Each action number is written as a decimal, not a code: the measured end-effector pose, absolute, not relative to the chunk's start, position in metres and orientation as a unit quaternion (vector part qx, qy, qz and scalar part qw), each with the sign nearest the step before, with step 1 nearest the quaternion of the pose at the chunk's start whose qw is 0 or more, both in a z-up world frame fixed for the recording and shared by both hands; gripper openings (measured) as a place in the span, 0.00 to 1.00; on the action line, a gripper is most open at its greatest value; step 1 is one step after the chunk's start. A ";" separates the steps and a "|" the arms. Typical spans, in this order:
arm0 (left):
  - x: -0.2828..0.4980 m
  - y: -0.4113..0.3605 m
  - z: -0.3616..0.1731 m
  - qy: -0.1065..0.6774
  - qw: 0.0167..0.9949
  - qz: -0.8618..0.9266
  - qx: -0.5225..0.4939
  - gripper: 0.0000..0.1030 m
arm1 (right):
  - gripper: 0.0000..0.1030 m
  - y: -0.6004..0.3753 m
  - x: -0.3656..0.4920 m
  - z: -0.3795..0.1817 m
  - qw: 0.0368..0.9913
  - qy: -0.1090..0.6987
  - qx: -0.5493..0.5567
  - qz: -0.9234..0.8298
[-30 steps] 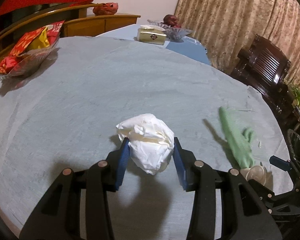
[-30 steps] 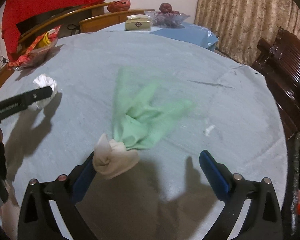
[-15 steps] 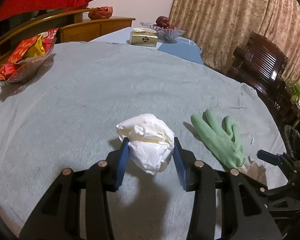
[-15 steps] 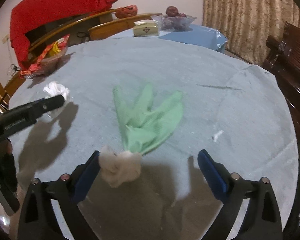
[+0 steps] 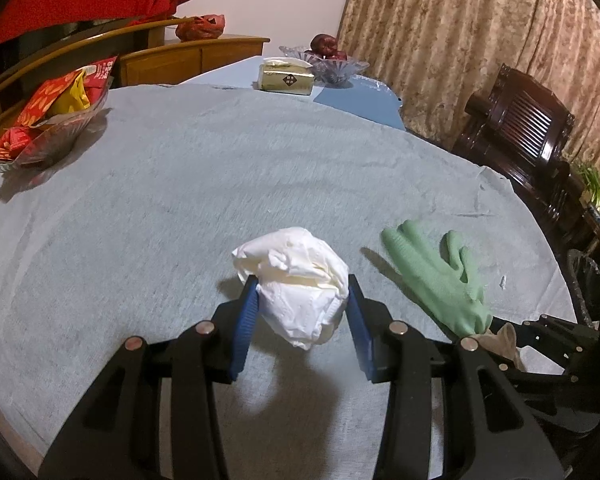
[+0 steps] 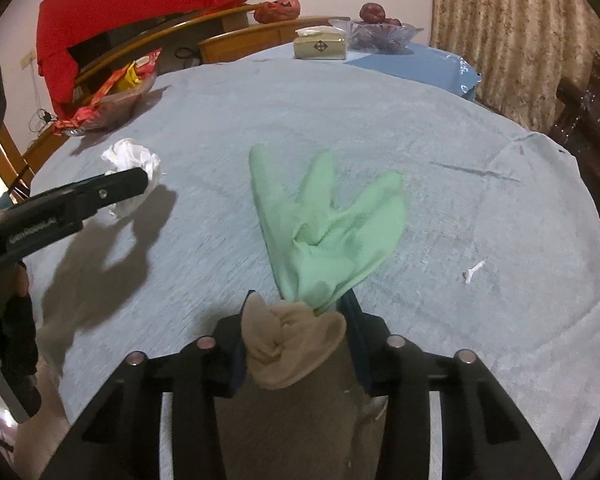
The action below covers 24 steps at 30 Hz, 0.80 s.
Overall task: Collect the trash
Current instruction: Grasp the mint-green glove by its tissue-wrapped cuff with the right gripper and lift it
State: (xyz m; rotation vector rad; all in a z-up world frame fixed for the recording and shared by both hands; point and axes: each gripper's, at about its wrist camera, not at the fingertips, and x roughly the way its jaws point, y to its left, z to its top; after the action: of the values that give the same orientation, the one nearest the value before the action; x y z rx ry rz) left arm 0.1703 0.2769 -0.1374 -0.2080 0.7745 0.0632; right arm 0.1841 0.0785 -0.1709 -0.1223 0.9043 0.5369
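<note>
My left gripper [image 5: 302, 300] is shut on a crumpled white tissue ball [image 5: 296, 280] and holds it just above the grey tablecloth [image 5: 204, 184]. The tissue also shows in the right wrist view [image 6: 132, 160]. My right gripper [image 6: 298, 312] is shut on the beige cuff [image 6: 292, 344] of a green glove [image 6: 324, 232]; the glove's fingers lie spread on the cloth ahead. The glove also shows in the left wrist view [image 5: 440, 276], to the right of the tissue.
A glass bowl of red snack packets [image 5: 48, 120] stands at the far left. A tissue box [image 5: 286, 80] and a fruit bowl [image 5: 332, 60] stand at the back. A small white scrap [image 6: 472, 272] lies right of the glove. Dark wooden chairs [image 5: 524, 128] stand beyond the table's right edge.
My right gripper has closed on the glove's cuff; it was open a second ago. The glove has settled flat on the cloth. The left gripper still holds the tissue.
</note>
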 end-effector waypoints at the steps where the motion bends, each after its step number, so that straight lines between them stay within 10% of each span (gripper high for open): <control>1: 0.170 0.277 -0.138 0.377 0.920 0.030 -0.102 0.40 | 0.53 0.077 0.184 -0.170 0.864 0.432 -0.053 0.254; 11: 0.167 0.277 -0.145 0.385 0.916 0.038 -0.103 0.40 | 0.63 0.086 0.197 -0.173 0.869 0.428 -0.046 0.243; 24: 0.166 0.272 -0.143 0.387 0.915 0.030 -0.105 0.41 | 0.26 0.084 0.199 -0.170 0.863 0.434 -0.045 0.253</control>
State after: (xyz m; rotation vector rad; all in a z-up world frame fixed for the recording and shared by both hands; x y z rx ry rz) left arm 0.1656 0.2721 -0.1433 -0.2167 0.7974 0.0611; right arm 0.1993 0.0840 -0.1705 -0.0951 0.9099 0.5312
